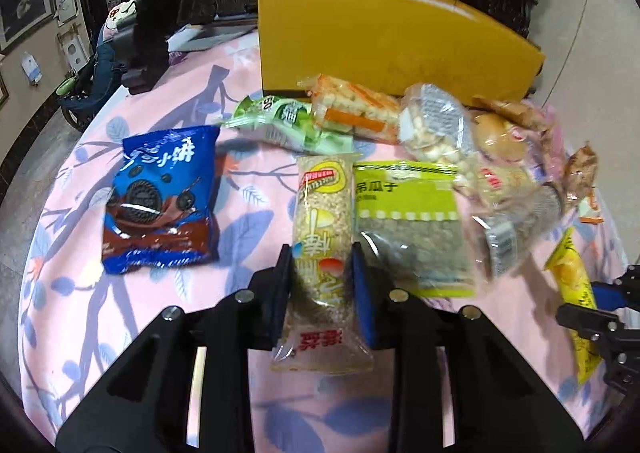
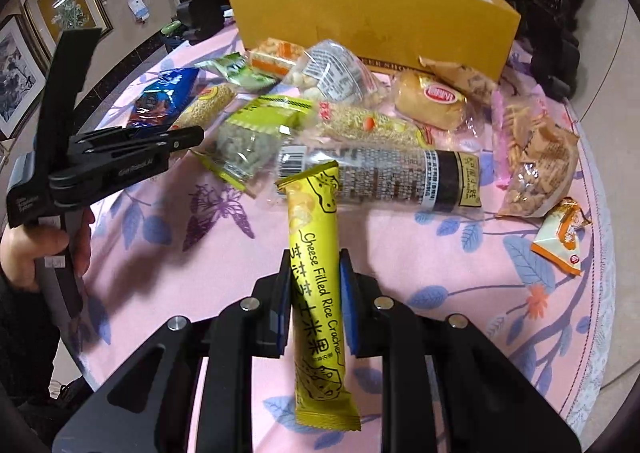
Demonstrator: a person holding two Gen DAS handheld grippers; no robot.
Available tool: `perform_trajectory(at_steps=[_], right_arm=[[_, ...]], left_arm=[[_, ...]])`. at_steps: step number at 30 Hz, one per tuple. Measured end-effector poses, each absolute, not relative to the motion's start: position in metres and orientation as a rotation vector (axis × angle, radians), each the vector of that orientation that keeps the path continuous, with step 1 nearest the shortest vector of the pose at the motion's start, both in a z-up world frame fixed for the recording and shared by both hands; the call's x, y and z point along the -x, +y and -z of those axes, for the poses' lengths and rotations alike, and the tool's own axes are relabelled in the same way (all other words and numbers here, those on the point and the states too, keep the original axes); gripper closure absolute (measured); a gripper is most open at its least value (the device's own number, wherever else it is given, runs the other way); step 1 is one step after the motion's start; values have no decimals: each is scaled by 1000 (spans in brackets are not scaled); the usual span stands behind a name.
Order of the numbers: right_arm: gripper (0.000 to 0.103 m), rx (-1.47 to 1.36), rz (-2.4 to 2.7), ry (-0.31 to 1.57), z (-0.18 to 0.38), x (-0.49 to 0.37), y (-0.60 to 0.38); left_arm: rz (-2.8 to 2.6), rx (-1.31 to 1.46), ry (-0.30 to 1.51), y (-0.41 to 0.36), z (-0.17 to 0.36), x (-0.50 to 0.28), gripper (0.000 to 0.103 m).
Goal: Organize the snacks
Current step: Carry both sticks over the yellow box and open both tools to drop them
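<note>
Nearest to us, in the left wrist view, our left gripper has its blue pads pressed on both sides of a long grain-bar packet, which runs lengthwise between the fingers with its sealed end hanging back toward the camera. In the right wrist view our right gripper is clamped tight on a yellow cheese rice cracker stick, which stands up past the fingertips and tilts a little to the left. We judge both grips thin: each packet is slick film held near one end, so a quick swing toward the yellow box at the far edge of the table could let either pivot or slide out. The grain bar is soft and may bend, its free end catching the green seed bag just beside it. The cracker stick's far tip hovers over the clear tube of snacks and could nudge it if we dip. Both grippers point steeply downward over the pink cloth, the left one held by a hand on its grip at the left of the right wrist view. The other snacks lie loose in front of the box, none visibly inside it.
</note>
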State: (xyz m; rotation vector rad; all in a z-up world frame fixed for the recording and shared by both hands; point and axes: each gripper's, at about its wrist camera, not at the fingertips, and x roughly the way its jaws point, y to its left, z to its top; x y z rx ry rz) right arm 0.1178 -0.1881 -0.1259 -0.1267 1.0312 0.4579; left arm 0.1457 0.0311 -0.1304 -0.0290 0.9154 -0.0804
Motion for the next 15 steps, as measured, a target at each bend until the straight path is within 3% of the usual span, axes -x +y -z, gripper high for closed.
perform_trajectory(at_steps=[15], right_arm=[[81, 108, -462, 975, 105, -92, -189]], left_arm=[[121, 14, 842, 12, 86, -103, 75]])
